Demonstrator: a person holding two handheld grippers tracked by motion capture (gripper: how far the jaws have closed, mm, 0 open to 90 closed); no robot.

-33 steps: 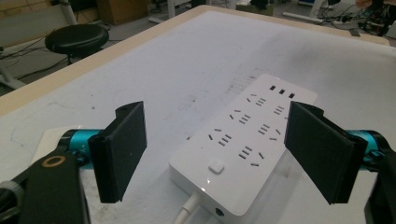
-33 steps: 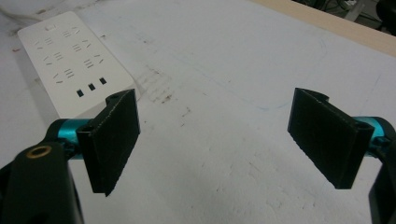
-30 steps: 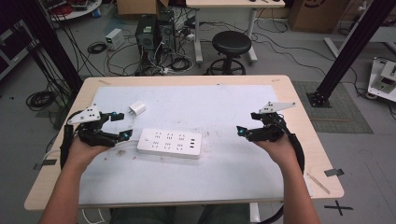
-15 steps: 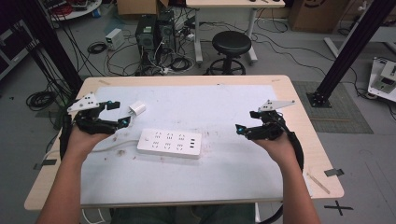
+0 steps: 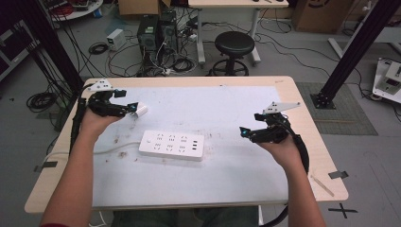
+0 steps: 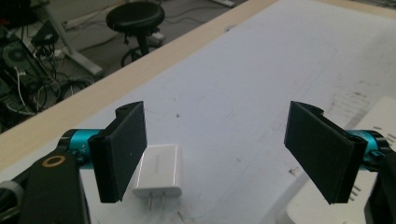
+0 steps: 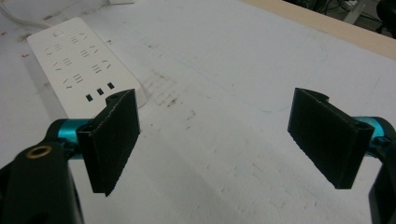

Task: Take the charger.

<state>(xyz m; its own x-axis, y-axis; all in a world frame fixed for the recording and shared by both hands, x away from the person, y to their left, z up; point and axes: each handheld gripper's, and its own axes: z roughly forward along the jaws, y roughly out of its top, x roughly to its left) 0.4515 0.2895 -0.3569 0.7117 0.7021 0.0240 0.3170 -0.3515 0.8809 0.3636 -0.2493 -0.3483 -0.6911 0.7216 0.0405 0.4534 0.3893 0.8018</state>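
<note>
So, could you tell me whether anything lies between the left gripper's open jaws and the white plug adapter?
Nothing visible does: the white plug adapter lies on the table beside one pad of the left gripper, whose jaws stand wide open.

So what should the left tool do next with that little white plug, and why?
Probably shift the left tool sideways until the plug sits midway, then close. Its jaws stand wide open, and the plug lies flat on the table right beside one jaw, not centred.

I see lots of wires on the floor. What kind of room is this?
Probably a lab or workshop: cables tangled round computer towers, black metal frame posts, and a round stool behind a worn table.
</note>
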